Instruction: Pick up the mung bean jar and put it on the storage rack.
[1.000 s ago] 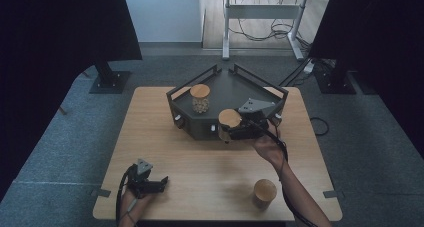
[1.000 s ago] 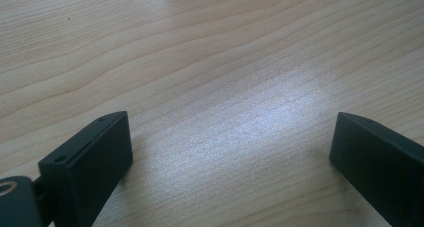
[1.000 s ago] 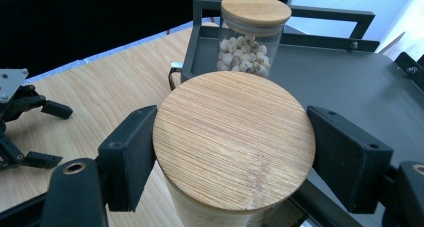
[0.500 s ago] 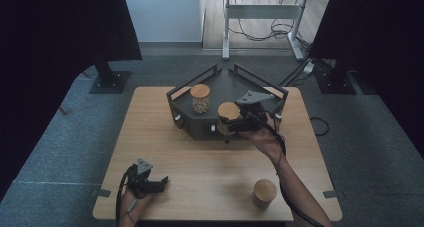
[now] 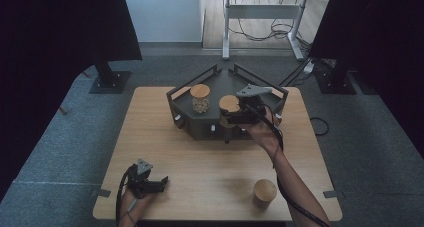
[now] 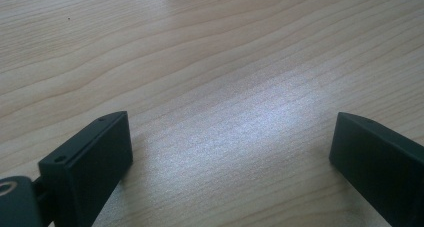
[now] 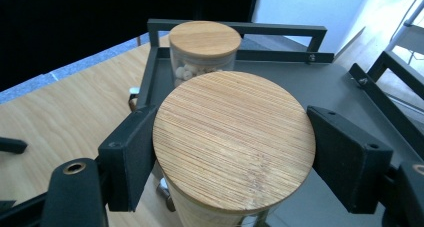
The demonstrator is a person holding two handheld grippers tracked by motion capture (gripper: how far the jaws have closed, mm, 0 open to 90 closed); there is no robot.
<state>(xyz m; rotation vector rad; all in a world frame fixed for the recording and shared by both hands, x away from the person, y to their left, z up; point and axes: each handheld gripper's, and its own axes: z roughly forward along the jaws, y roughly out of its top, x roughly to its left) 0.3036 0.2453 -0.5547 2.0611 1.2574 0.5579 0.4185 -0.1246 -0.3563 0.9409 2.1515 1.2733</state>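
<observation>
A glass jar with a round wooden lid (image 5: 229,103) (image 7: 235,117) hangs over the front rim of the dark tray (image 5: 260,89), with my right gripper (image 5: 230,116) (image 7: 232,139) shut on it just under the lid. A second lidded jar (image 5: 200,98) (image 7: 205,47), with pale pieces inside, stands upright in the tray to the held jar's left. A third jar with a wooden lid (image 5: 264,191) stands on the table at the front right. My left gripper (image 5: 156,183) (image 6: 230,152) rests open on the front left of the wooden table (image 5: 150,127), with bare wood between its jaws.
The tray (image 7: 320,87) has raised frame rails around a flat grey floor, with bare floor right of the standing jar. Dark curtains hang at both sides beyond the table. A stand base (image 5: 109,81) sits on the floor at the back left.
My right gripper has carried the jar a little up and away from the person, from in front of the tray to over its front rim. The left gripper has stayed put.
</observation>
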